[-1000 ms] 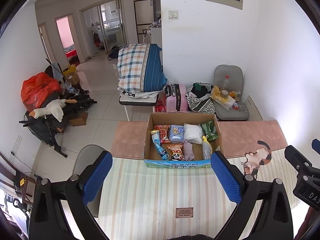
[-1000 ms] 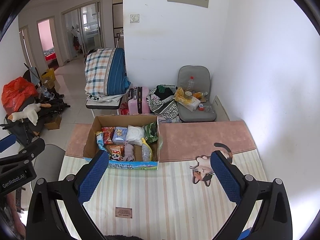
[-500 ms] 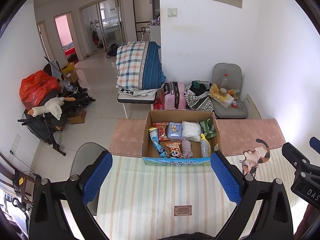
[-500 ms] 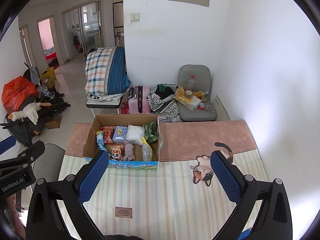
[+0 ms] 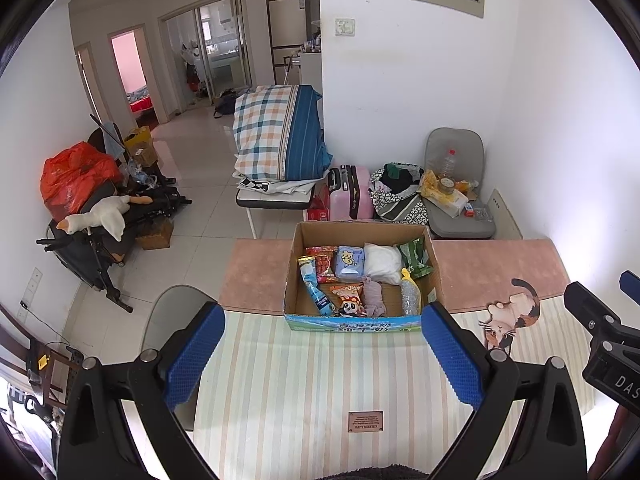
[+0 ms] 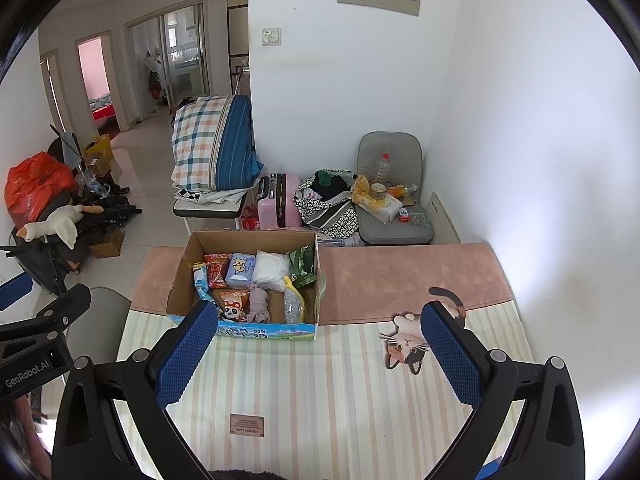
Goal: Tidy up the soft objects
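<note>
Both tools are held above the striped table mat (image 5: 304,380), neither carrying anything. The left gripper (image 5: 322,344) has its blue pads spread wide; the right gripper (image 6: 316,344) likewise stands wide apart, nothing between its fingers.

The soft goods all lie inside the open cardboard box (image 5: 352,322), which sits at the far edge of the striped mat, against the pink strip of cloth. Contents noted: a white pouch (image 5: 382,261), a blue tissue pack (image 5: 351,263), a red snack bag (image 5: 325,264), a green bag (image 5: 416,257), a panda-print bag (image 5: 349,300), a crumpled grey cloth (image 5: 374,299), a blue tube (image 5: 316,288) and a clear crinkled bag (image 5: 410,294).

Progress: nothing soft lies loose on the mat. That fits either a box packed and finished or a box waiting to be emptied and sorted (the pictures do not settle which).

Surroundings: a cat figure (image 6: 412,344) lies flat on the mat to the right of the box, well clear of it. The mat between grippers and box carries only a small label (image 6: 247,425); no obstruction found.
</note>
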`<state>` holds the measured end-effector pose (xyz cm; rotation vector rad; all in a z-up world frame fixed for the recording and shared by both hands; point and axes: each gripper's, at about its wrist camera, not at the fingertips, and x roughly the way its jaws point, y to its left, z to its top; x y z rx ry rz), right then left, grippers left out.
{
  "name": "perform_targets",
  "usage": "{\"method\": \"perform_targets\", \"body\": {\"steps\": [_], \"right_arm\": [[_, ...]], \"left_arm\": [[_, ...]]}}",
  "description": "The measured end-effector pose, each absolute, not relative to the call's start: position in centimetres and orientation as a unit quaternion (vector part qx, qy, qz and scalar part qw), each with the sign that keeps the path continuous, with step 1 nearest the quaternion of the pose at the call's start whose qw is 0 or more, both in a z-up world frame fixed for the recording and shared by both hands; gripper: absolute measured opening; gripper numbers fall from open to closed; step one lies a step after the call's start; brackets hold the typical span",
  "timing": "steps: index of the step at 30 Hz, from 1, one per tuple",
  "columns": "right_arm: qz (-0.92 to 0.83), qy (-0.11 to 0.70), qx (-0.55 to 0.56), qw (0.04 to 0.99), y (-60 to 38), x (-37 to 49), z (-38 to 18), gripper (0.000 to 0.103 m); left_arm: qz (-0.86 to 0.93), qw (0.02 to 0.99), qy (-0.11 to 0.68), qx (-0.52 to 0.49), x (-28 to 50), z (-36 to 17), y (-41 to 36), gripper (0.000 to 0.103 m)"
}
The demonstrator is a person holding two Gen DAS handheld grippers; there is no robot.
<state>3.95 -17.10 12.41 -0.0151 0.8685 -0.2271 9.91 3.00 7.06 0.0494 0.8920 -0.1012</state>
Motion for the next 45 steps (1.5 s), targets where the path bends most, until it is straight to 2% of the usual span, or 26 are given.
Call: {"method": "perform_targets", "body": {"steps": [45], "right_arm": [[-0.102, 0.42, -0.01, 0.902, -17.4, 3.2, 13.2, 0.103]], "left_arm": [[-0.061, 0.901, 0.429, 0.026, 9.6, 8.0, 2.2, 0.101]]}}
